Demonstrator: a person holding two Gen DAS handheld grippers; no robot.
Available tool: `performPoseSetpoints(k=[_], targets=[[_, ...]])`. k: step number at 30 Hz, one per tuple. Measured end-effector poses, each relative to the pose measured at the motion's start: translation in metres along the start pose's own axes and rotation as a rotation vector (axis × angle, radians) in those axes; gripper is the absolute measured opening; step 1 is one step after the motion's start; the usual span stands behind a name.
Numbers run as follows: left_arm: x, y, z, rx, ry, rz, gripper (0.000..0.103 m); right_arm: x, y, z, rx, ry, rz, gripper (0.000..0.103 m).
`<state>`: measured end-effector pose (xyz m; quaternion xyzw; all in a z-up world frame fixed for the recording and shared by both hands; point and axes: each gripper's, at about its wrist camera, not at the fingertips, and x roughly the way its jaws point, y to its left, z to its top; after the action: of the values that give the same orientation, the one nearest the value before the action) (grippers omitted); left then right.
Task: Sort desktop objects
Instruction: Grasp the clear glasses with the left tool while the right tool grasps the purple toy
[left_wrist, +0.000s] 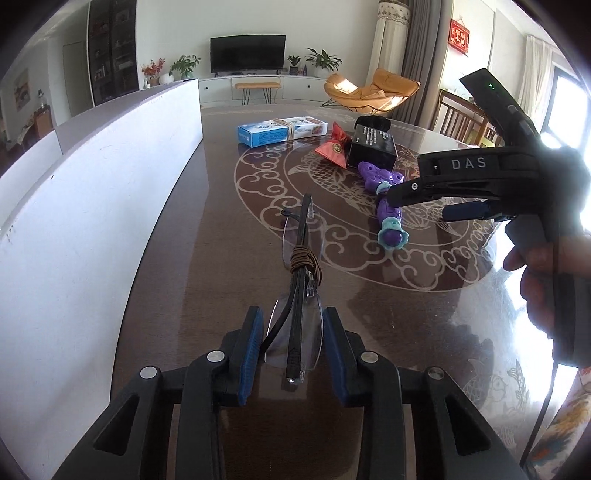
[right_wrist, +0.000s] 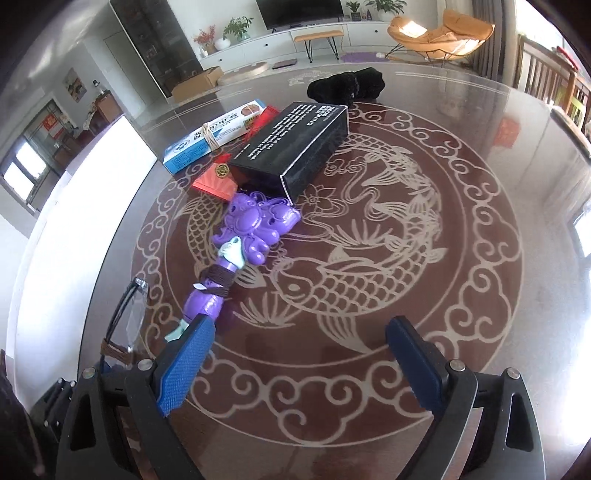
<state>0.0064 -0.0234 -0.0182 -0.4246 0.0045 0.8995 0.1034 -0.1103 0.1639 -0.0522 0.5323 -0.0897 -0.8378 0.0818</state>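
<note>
Purple toy (one), two boxes, one glasses.

Left gripper: black frame, silver round screws, blue ribbed pads. Right gripper: same black frame, blue pads, white "DAS" marking, green LED at 1 o'clock, black cable. Bare-skinned hand.

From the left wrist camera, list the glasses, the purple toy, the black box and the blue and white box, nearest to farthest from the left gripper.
1. Glasses, between the left gripper fingers.
2. Purple toy, ahead right.
3. Black box, behind the toy.
4. Blue and white box, farthest, ahead centre.
</note>
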Motion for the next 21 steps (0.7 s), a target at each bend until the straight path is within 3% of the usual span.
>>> performPoseSetpoints(k=[3,4,7,11,21], targets=[[-0.003,0.002,-0.003,-0.018,-0.004,-0.022,0.032,0.014,0.027,0.014,-0.039,0.005,-0.051,0.092],[-0.005,0.004,-0.005,-0.026,-0.008,-0.036,0.032,0.017,0.034,0.015,-0.065,0.0,-0.085,0.087],[-0.01,0.008,-0.009,-0.05,-0.021,-0.072,0.03,0.019,0.049,0.015,-0.161,-0.005,-0.15,0.043],[-0.019,0.01,-0.016,-0.076,-0.042,-0.105,0.028,0.004,0.039,0.0,-0.195,0.03,-0.098,0.042],[-0.062,-0.008,-0.014,-0.101,-0.148,-0.18,0.027,-0.071,-0.009,-0.03,-0.195,-0.011,-0.006,0.042]])
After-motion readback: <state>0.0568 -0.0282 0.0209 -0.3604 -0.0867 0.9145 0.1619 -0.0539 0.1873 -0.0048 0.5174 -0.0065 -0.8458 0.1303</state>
